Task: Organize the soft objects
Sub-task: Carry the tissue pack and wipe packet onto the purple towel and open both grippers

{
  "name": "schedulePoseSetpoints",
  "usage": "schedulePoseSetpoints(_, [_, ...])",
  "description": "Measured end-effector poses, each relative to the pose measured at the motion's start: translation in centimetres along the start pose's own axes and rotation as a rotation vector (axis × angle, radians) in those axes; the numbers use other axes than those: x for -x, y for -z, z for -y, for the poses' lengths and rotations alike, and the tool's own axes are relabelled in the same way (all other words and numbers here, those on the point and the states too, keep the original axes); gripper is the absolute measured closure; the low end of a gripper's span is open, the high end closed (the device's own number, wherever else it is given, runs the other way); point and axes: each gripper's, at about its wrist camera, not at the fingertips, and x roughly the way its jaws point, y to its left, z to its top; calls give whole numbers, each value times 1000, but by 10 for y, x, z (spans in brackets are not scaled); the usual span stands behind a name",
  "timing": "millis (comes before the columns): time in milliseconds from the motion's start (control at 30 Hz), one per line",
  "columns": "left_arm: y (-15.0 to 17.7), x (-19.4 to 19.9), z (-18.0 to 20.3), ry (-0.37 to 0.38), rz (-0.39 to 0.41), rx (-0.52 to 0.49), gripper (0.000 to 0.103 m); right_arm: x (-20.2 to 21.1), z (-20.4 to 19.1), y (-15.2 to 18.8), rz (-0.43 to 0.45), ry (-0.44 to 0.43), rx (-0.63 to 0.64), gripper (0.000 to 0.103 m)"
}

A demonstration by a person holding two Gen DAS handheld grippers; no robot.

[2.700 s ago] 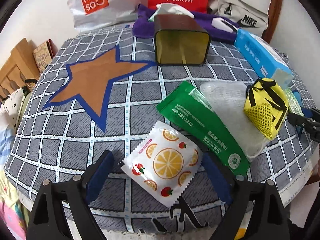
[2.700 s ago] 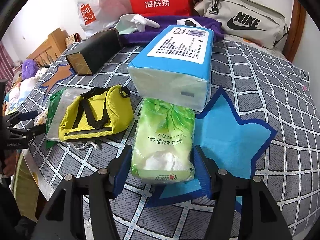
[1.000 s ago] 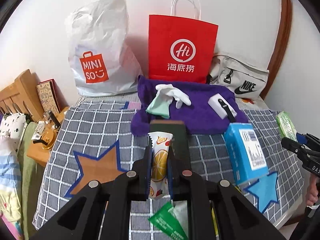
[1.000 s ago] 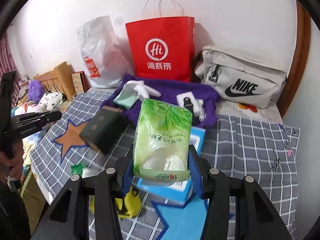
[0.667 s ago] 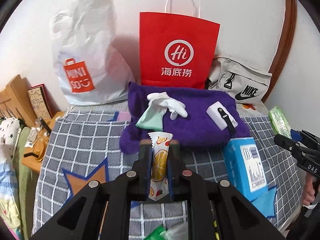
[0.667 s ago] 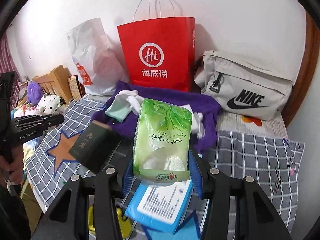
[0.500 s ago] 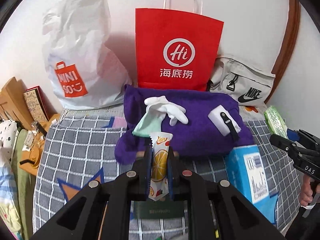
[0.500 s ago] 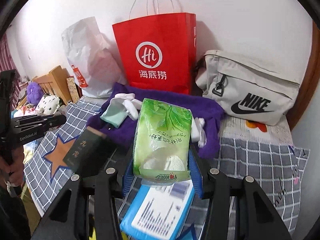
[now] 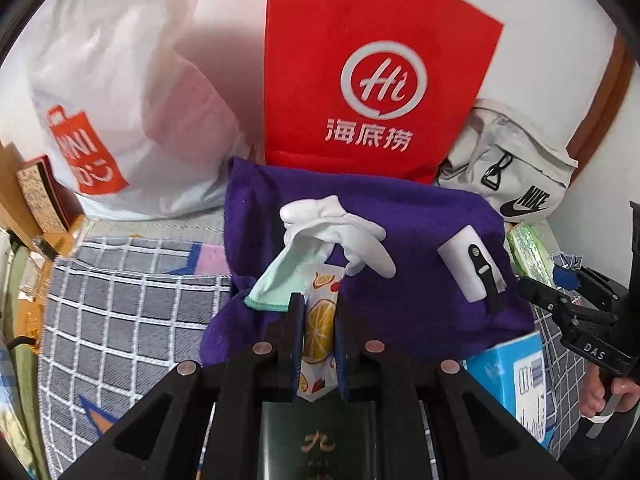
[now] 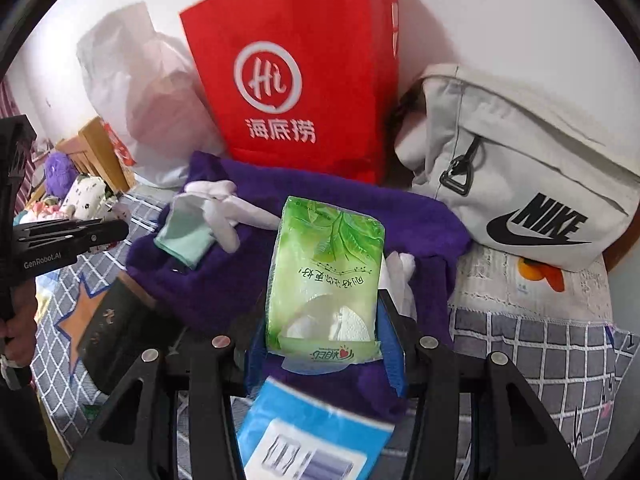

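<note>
**Both grippers carry packs over the purple towel**

The left gripper [image 9: 318,300] is clamped on a wet-wipe sachet [image 9: 319,320] printed with an orange slice; the sachet stands upright between the blue pads, its top edge poking above them. Just beyond it lies a white glove [image 9: 340,232] with a mint cuff, resting on the purple towel [image 9: 420,220]. A white case [image 9: 468,264] with a black strap lies further right on the same towel. Below the gripper sits a dark box [image 9: 318,440] with gold lettering.

The right gripper [image 10: 324,304] grips a green tissue pack [image 10: 326,272] by its sides, label upside down, held over the towel's near edge. Under it lies a blue tissue pack [image 10: 308,436].

Behind the towel, against the wall, stand a red paper bag [image 10: 296,72], a white plastic bag [image 9: 112,100] to its left and a grey Nike bag [image 10: 520,168] to its right. All rest on a grey checked bedspread [image 9: 120,300] with star patches.
</note>
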Motion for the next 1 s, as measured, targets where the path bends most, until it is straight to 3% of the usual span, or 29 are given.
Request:
schedulePoseSetpoints(600, [-18,-65,-5,40,-120,15,87,-66,17,-22,-86,35,-19,54])
schedulePoseSetpoints(767, [-21,-75,-2,33,-133,11,84,-71,15,-22,-91,54,3,46])
schedulePoseSetpoints(867, [-24,-81,-1,29,-140,17,70,-72,16,-23,-89,57,-2,33])
schedulePoseSetpoints(933, [-26,-80,-1,36,-129,25,51,-71,17,-23,-84,50,-2,27])
schedulePoseSetpoints(1000, [-27,-77,-1,37,-112,32,41,-69,16,-24,-83,60,-2,21])
